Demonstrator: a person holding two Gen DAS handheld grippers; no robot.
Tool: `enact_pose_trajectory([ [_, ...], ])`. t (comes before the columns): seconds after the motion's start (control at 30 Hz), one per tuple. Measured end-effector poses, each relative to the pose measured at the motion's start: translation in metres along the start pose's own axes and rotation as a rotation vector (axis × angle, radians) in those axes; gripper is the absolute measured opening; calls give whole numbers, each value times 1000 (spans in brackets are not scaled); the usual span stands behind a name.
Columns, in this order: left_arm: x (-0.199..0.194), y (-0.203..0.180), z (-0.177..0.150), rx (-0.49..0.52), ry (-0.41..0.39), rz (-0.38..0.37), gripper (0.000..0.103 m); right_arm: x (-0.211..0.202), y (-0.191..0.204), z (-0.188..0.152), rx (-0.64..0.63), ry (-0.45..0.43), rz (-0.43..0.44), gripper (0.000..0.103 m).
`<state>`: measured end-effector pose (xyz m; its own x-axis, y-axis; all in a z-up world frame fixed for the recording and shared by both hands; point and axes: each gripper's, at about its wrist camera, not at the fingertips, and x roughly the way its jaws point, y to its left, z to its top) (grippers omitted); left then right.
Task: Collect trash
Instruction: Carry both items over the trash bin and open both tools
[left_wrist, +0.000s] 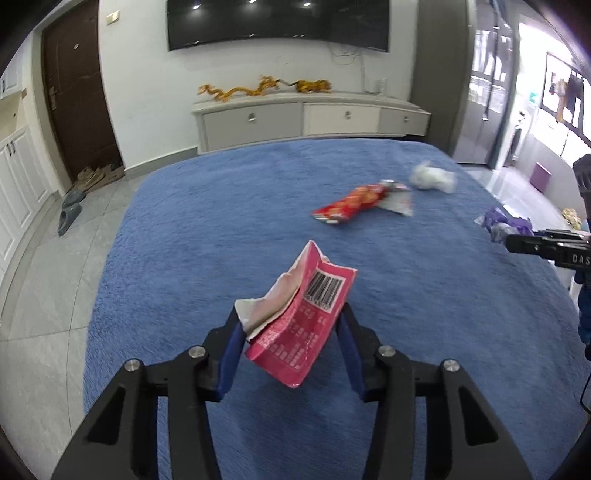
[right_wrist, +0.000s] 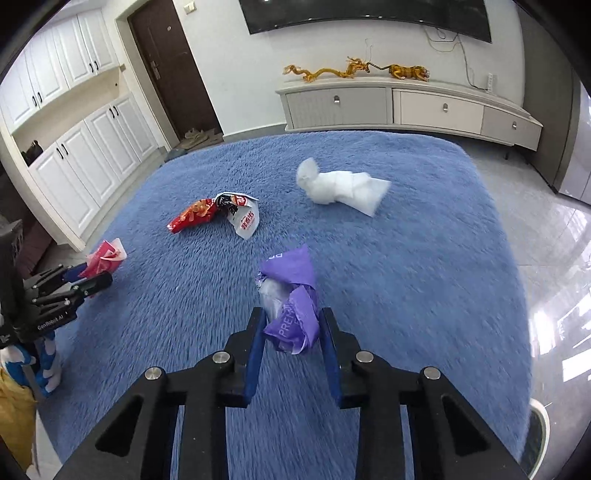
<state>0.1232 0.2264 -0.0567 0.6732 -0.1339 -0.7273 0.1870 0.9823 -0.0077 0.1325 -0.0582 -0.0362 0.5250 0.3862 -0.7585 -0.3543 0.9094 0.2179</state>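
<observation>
Nearest the lens, lower centre of each wrist view: two handheld grippers.
Left gripper (left_wrist: 291, 325): fingers (left_wrist: 231, 354) clenched on pink wrapper (left_wrist: 295, 321), barcode side up, lifted clear of the blue rug (left_wrist: 184, 240).
Right gripper (right_wrist: 291, 328): fingers (right_wrist: 255, 354) clenched on crumpled purple wrapper (right_wrist: 291, 310), likewise centre of frame, off the pile.

Step in hand, judged: carrying both gripped pieces away to a collection point, none visible in either view. Advice: keep both grips closed, since thin foil slips easily; lift straight before swinging aside; avoid dragging over the shaggy pile; release only above the receptacle.

Count, largest to smallest:
- Blue rug, 1, filling the middle of both views.
- Grippers, 2.
- White crumpled tissue or plastic (right_wrist: 343, 188), 1, upper centre-right of the right view, on the rug.
- Red-and-white snack bag (right_wrist: 218, 218), 1, left of centre, on the rug, well apart from the white piece.
- Pink wrapper, 1, held.
- Purple wrapper, 1, held.

Trash total: 4; held 2, lying on the rug 2.
</observation>
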Motion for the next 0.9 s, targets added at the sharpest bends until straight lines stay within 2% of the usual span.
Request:
enact_pose_trajectory([
  [0.3, -55, -80, -1, 53, -70, -110, 45, -97, -29, -41, 45, -111, -11, 27],
  [0.5, -79, -148, 10, 132, -101, -182, 45, -158, -66, -78, 110, -177, -81, 27],
  [0.63, -84, -205, 18, 209, -105, -238, 45, -199, -105, -116, 192, -209, -170, 27],
  [0.9, -61, -329, 22, 362, -45, -351, 45, -236, -179, -175, 345, -210, -285, 27],
])
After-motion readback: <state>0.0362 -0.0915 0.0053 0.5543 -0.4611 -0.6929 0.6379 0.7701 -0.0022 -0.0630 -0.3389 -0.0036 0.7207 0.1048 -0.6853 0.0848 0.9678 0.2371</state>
